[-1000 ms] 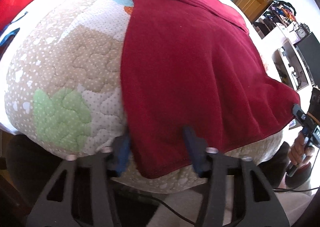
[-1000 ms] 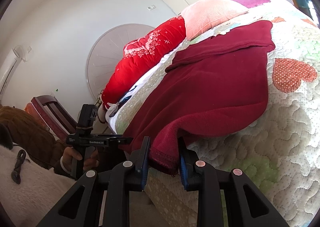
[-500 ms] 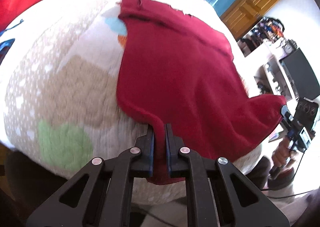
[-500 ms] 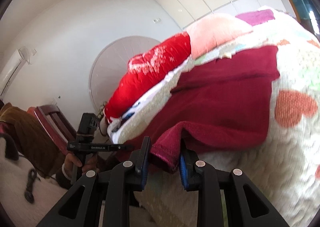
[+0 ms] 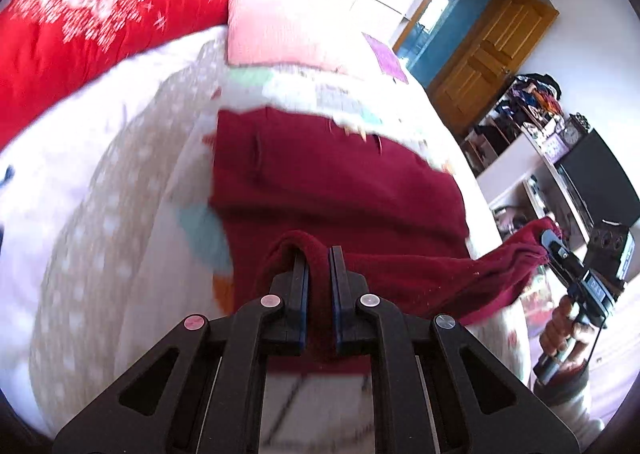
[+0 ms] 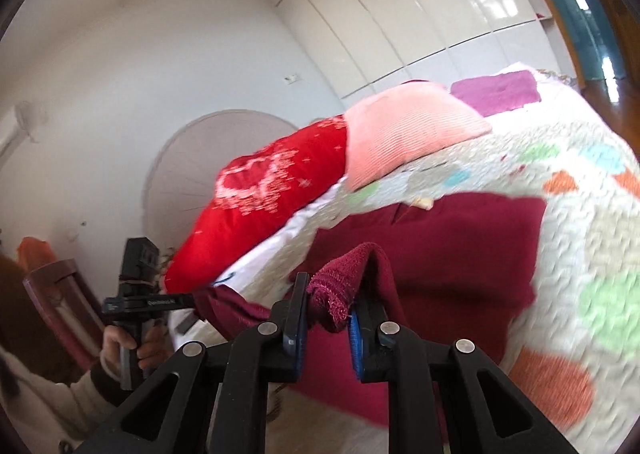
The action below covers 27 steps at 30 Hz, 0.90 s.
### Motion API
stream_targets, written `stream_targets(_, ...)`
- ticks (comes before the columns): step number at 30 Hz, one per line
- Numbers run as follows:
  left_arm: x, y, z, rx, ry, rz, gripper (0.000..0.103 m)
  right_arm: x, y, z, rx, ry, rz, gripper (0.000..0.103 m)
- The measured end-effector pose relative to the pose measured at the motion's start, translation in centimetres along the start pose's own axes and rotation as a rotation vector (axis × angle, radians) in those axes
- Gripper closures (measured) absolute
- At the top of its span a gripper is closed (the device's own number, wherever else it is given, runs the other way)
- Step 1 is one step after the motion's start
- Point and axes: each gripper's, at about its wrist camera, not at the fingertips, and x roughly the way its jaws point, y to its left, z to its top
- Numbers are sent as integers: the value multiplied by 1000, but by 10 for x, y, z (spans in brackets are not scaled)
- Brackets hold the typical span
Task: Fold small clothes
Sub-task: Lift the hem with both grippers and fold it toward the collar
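— Where was the garment when you looked?

— The dark red garment (image 5: 340, 182) lay across the patchwork quilt (image 5: 132, 214) on the bed, its far edge flat below the pink pillow (image 6: 404, 130), its near hem lifted off the quilt and strung between the two tools.

— And the grips?

— The left gripper (image 5: 318, 254) was clamped tight on one near corner, cloth bunched up over the fingertips. The right gripper (image 6: 329, 294) had the other corner wedged between its blue pads (image 6: 356, 334), a thick wad of hem with the stitching showing, and its jaws were closing further on it.

— How would you expect that fabric to behave?

— Soft and limp, I'd judge — a knit with some weight, since the span between the corners sagged rather than held straight. Not slippery; the nap should cling to the pads and to itself, so a folded layer ought to stay put on the quilt.

— Best place to hold it?

— At the hem corners, as it was. The doubled, stitched edge gives the pads something firm to bite. Grabbing mid-panel would only gather a loose handful and skew the fold line.
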Motion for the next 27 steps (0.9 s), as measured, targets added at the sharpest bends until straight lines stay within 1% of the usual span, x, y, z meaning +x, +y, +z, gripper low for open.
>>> stream_targets(2,15,-1,19,9,-14,19,95,12,-7,14,-12,1,-30,88)
stream_targets(4,30,1,39,12,-29,43,95,31,-16,31,-29,2,-81,88)
stream_targets(6,46,5,58,0,-28,56,96,44,-26,42,-16,7,-99,88)
stream_targets(8,61,11,72,-9,-26,73,95,64,-41,56,-3,10,-141,88)
stream_targets(10,79,16,84,-17,-19,95,96,78,-52,65,16,9,-158,88)
stream_targets(12,94,21,93,-29,-6,102,96,92,-64,74,30,8,-171,88)
stream_targets(13,104,24,98,-43,6,102,96,102,-72,78,31,18,-191,88)
stream_targets(14,109,26,100,-51,11,101,96,110,-78,81,35,27,-214,88)
stream_targets(18,133,27,113,-54,29,116,96,132,-103,84,80,40,-256,88)
stream_targets(21,150,27,118,-59,51,125,96,142,-122,86,121,44,-266,88)
stream_targets(24,165,33,124,-93,70,121,95,156,-141,87,170,59,-280,88)
stream_targets(26,173,39,127,-137,98,112,94,162,-151,88,197,64,-295,80)
stream_targets(27,173,42,128,-157,104,96,94,163,-153,89,206,63,-308,61)
